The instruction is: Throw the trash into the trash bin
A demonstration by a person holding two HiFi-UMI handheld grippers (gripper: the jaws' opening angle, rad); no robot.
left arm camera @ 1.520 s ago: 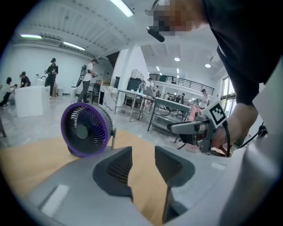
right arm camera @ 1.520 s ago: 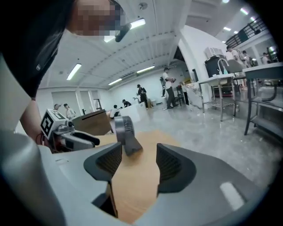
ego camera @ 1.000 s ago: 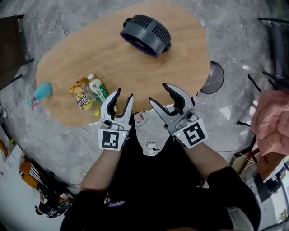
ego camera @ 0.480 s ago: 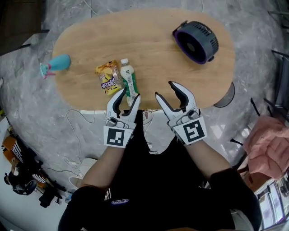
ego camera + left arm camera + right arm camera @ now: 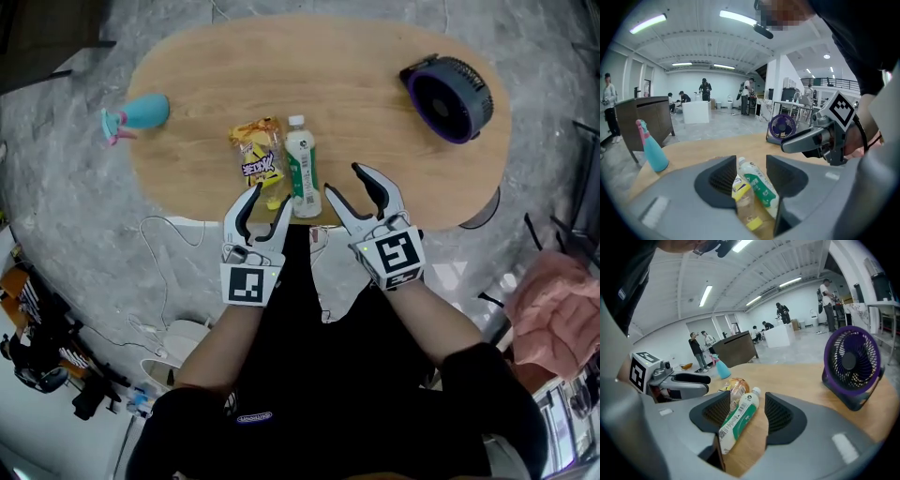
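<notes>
**A:** Where were the grippers?

**B:** Both hung at the near edge of the tabletop [image 5: 375, 66]. The left gripper [image 5: 269, 197] and the right gripper [image 5: 346, 182] each had their fingers released and spread, with nothing grasped.

**A:** And the trash?

**B:** Just past them, close to the middle of the near edge. A plastic bottle [image 5: 303, 169] with a green label lay on its side, cap toward the far edge, in the gap between the two grippers. A yellow snack packet [image 5: 258, 155] lay just beside it, on the left.

**A:** Anything farther out?

**B:** A teal spray bottle [image 5: 141, 112] lay at the left end, and a purple fan [image 5: 448, 98] sat by the far right corner. I couldn't pick out a trash bin in any view.

**A:** So which step was it?

**B:** Lining up for the first pickup, I'd say; nothing was lifted yet. The next move called for one gripper to go forward and down until its fingers straddled the bottle's body, then clench. Since the bottle is round, a square grip mid-body would suit best. After that, the bin had to be found.
</notes>
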